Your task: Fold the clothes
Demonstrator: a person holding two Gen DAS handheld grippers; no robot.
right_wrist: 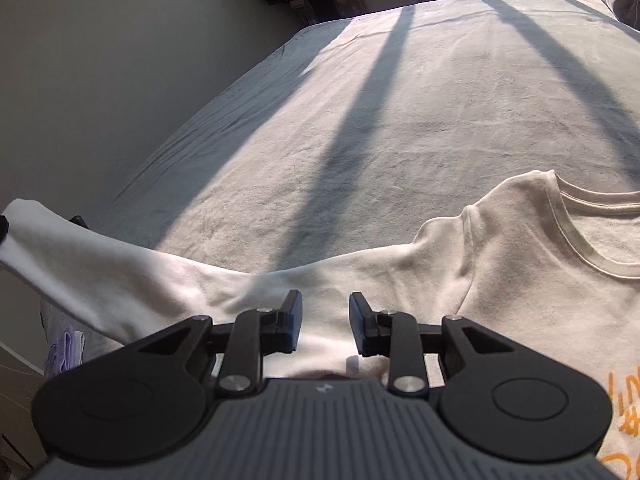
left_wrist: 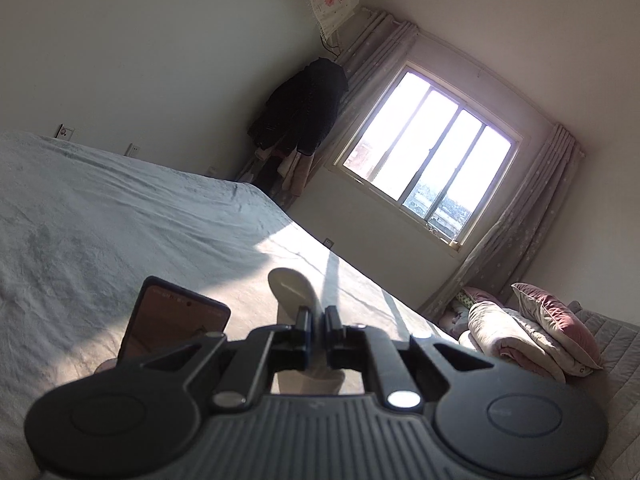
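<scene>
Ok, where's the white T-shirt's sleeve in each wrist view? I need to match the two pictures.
Left wrist: the sleeve stands lower centre as a narrow pale strip, pinched between the left gripper fingers.
Right wrist: it stretches from the shoulder out to the far left edge, lifted off the bed; the right gripper is open above the shirt body.
Shared landmark: the sunlit grey bedsheet with window-bar shadows.

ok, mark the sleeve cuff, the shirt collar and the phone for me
sleeve cuff (right_wrist: 16, 220), right wrist view, on the raised end of the long sleeve at far left.
shirt collar (right_wrist: 576, 236), right wrist view, on the ribbed neckline band.
phone (left_wrist: 172, 320), left wrist view, on its dark screen.
</scene>
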